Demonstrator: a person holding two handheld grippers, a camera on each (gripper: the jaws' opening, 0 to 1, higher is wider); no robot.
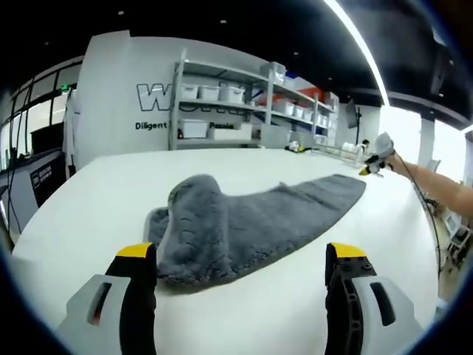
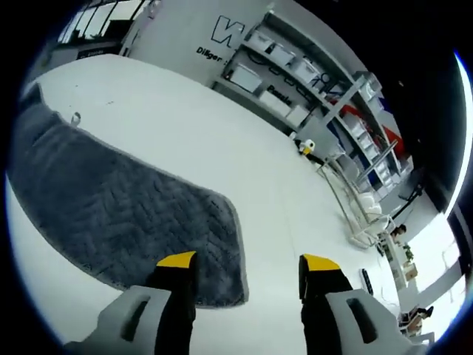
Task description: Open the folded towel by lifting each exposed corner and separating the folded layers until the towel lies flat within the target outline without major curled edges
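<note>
Yellow-tipped jaws of the left claw (image 1: 240,259) are spread wide and empty just short of the grey towel (image 1: 244,218), whose still-folded, humped end is found directly ahead of it on the white bench (image 1: 96,200). From there the towel's long axis runs away and rightward toward the right claw (image 2: 247,270), likewise held open and empty, over the flat far corner (image 2: 222,274). The left claw is judged nearer the fold to be lifted.

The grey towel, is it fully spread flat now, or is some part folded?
Partly folded: the grey towel has one end doubled over in a raised hump; its other end lies flat.
</note>
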